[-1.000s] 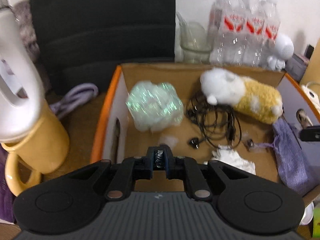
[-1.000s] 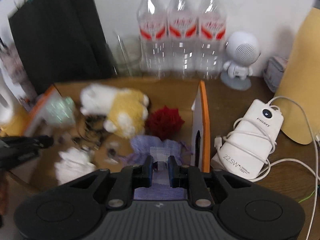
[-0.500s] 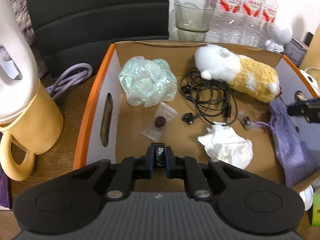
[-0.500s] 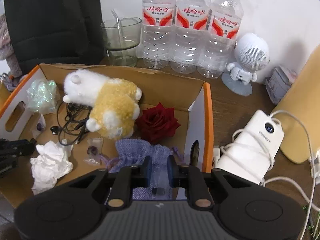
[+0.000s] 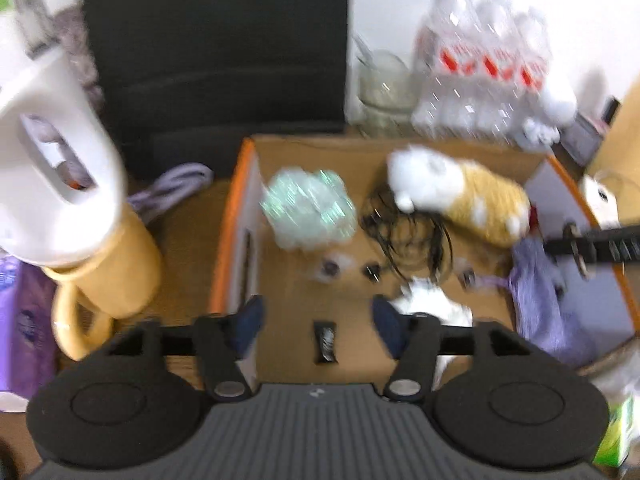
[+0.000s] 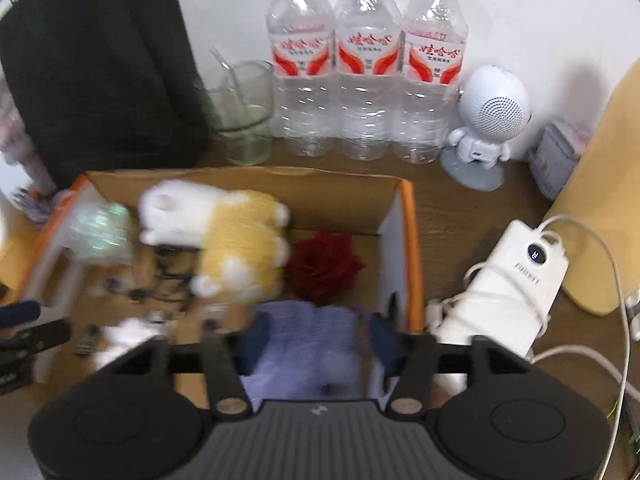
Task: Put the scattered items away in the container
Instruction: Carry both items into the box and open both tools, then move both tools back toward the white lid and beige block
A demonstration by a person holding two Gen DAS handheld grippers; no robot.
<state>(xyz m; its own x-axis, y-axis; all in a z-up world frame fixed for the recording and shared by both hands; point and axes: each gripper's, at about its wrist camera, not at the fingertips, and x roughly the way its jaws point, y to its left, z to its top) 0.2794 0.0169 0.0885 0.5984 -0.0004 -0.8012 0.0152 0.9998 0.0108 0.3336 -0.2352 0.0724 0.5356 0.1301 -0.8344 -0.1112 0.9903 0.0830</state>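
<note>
Now both grippers hang spread wide over the cardboard box (image 5: 400, 148), neither holding anything.

Left gripper (image 5: 318, 322), low centre of its frame, has a small black packet (image 5: 325, 340) lying on the box floor between its parted fingers. Above it lie an iridescent wad (image 5: 308, 208), tangled black earphones (image 5: 408, 236) and a plush toy (image 5: 456, 192). Right gripper (image 6: 316, 340), jaws apart, sits over a purple pouch (image 6: 304, 344) at lower centre, near a red rose (image 6: 324, 266). Three water bottles (image 6: 366, 68) stand behind the box, upper centre.
</note>
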